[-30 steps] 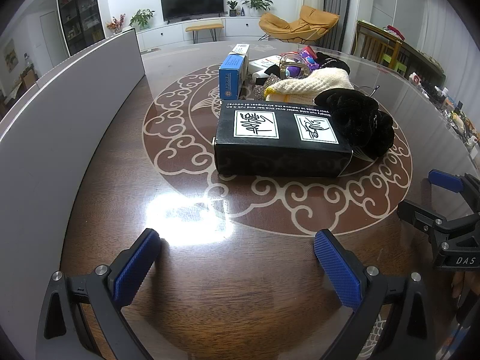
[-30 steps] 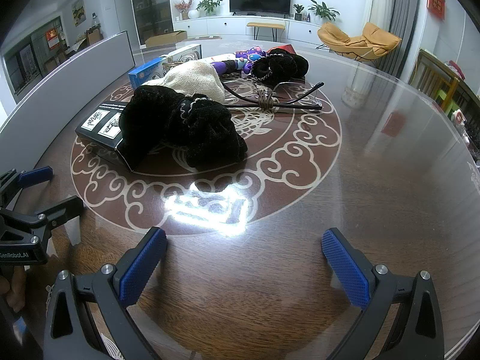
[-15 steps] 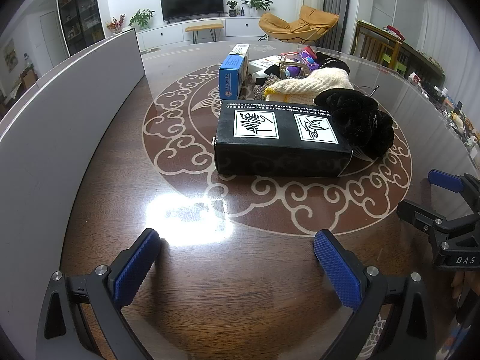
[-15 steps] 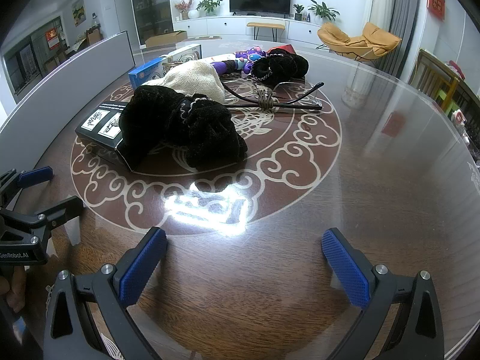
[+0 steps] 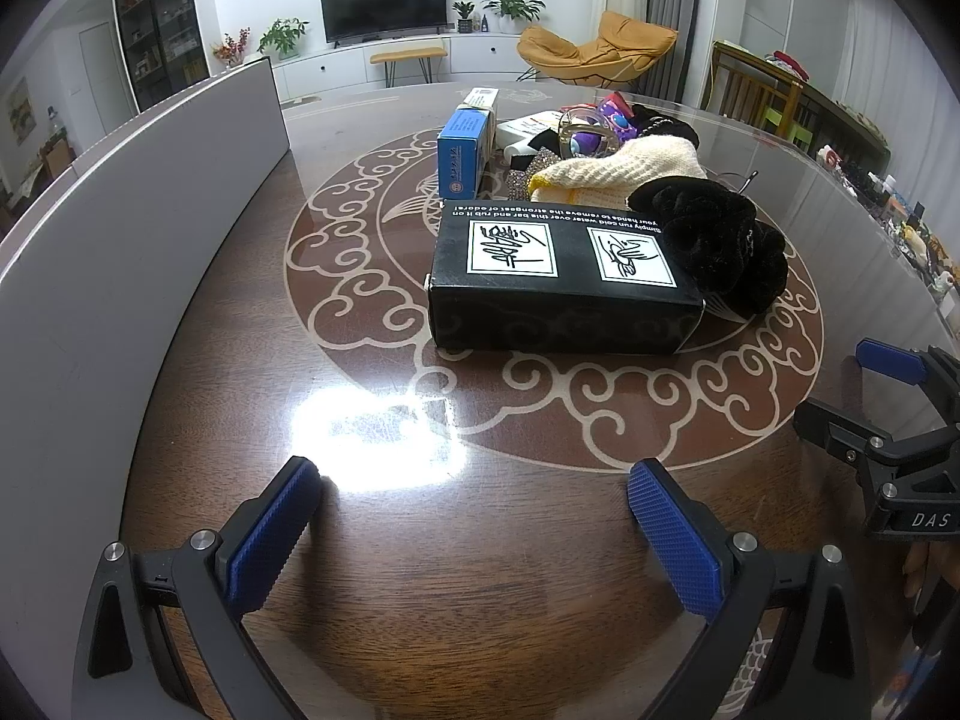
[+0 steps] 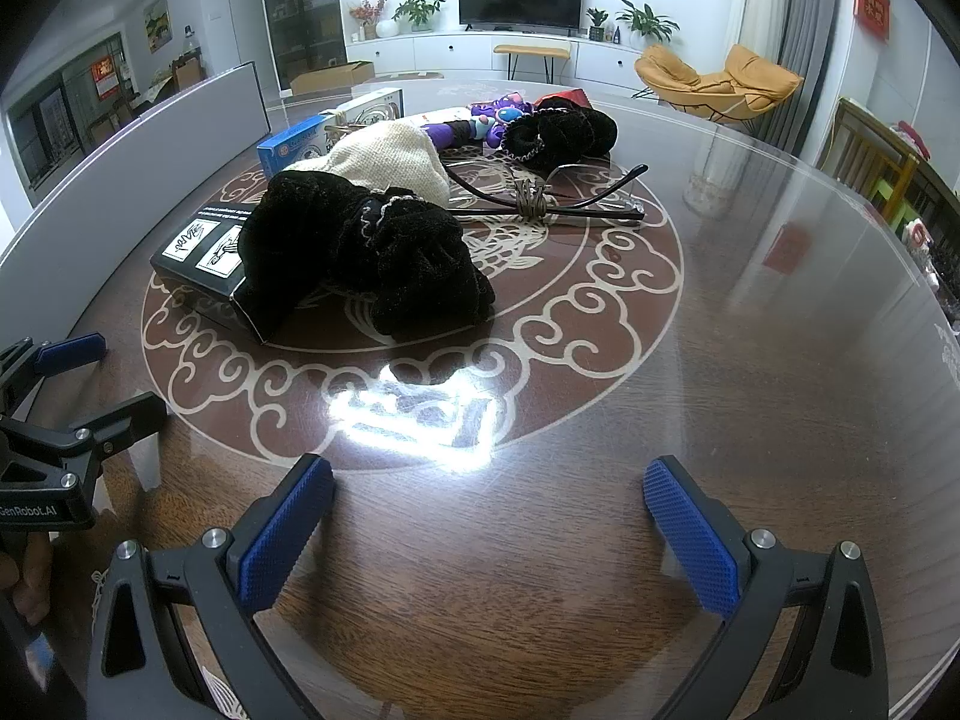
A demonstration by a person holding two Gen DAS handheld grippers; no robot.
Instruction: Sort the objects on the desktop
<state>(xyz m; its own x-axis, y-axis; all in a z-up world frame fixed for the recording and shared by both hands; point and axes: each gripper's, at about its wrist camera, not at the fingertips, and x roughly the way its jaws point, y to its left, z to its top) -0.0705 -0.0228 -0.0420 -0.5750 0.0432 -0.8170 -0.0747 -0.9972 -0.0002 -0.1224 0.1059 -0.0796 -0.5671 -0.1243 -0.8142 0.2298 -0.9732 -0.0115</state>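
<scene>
Both grippers hover low over the near edge of the wooden table, released and grasping nothing: left gripper with jaws wide apart, right gripper likewise. A black box lies at the table's centre, well apart from both, with a black fabric bundle resting against its right end. Behind them sit a cream knit item, a blue box, eyeglasses and a purple toy.
</scene>
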